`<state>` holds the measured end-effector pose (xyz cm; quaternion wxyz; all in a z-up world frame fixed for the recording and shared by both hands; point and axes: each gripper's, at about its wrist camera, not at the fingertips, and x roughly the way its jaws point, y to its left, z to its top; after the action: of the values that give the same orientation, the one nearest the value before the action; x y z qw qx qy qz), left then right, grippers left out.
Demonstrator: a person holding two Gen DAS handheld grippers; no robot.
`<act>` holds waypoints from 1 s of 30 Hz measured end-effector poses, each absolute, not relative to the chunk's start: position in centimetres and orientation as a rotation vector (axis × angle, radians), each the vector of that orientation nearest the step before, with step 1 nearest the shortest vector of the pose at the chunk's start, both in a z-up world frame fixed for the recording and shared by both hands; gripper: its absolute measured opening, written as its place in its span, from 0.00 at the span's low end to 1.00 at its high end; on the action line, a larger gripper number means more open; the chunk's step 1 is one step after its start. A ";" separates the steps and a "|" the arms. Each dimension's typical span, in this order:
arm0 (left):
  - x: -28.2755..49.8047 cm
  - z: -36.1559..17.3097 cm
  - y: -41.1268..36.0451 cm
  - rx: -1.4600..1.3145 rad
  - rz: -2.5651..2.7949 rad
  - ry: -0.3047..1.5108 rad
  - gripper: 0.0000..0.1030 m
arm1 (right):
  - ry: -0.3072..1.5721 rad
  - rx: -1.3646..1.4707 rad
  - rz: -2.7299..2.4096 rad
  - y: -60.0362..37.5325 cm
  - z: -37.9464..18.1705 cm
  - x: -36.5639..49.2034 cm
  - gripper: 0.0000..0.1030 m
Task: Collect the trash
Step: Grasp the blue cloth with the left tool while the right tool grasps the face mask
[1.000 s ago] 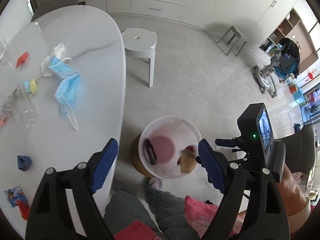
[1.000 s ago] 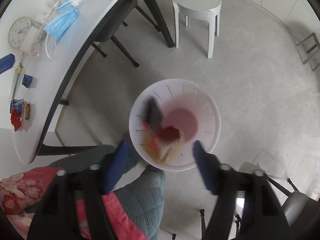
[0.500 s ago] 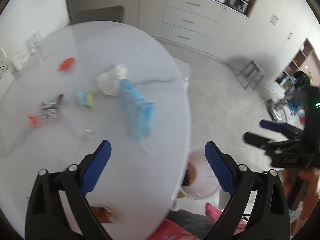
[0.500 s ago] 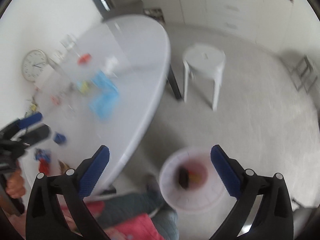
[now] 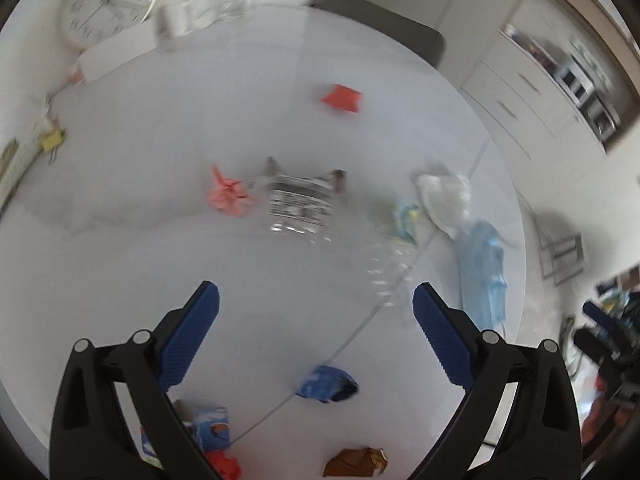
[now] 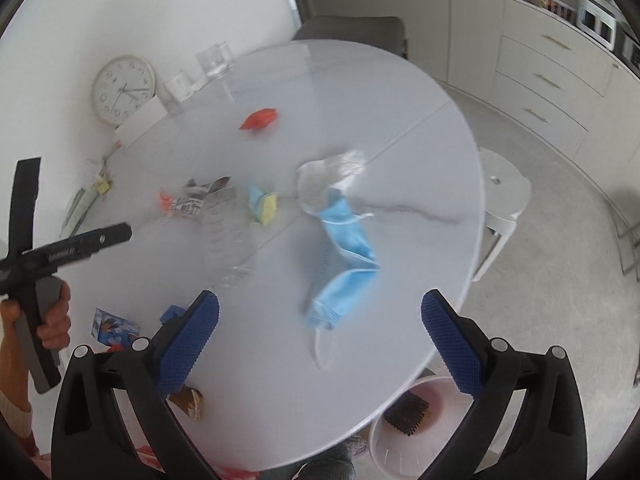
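Note:
Trash lies scattered on a white oval table (image 5: 120, 264). My left gripper (image 5: 316, 320) is open and empty above the table, with a crushed clear plastic bottle (image 5: 300, 204) ahead of it and a blue wrapper (image 5: 326, 384) below between its fingers. My right gripper (image 6: 320, 328) is open and empty above a blue face mask (image 6: 344, 256). The white trash bin (image 6: 404, 428) stands on the floor under the table's near edge, with trash inside.
Other trash: red wrappers (image 5: 340, 98), pink scrap (image 5: 228, 196), white tissue (image 5: 444, 196), yellow-blue wrapper (image 6: 262, 202), brown wrapper (image 5: 356, 466). A clock (image 6: 122, 90) and glasses (image 6: 214, 62) stand at the table's far side. A white stool (image 6: 504, 196) stands on the right.
Both grippers have swung up from over the trash bin to over the table. Both stay open and empty.

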<state>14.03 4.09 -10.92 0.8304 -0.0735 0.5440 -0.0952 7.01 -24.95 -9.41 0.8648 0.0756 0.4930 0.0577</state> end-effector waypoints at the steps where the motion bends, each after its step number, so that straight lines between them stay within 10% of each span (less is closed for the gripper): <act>1: 14.7 -11.4 5.1 -0.183 -0.193 1.157 0.91 | 1.045 0.151 0.136 -24.0 -9.7 7.7 0.98; 21: 9.7 -15.1 3.0 0.124 -0.582 1.183 0.88 | 1.147 0.015 0.318 -16.1 -14.1 10.5 0.98; 30: 8.7 -19.2 -0.9 0.184 -0.595 1.282 0.52 | 1.154 0.028 0.267 -19.5 -14.0 7.5 0.98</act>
<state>8.70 -0.85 -19.17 0.7568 0.0843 0.5880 -0.2729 7.48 -19.50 -13.98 0.8296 0.0134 0.5438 0.1260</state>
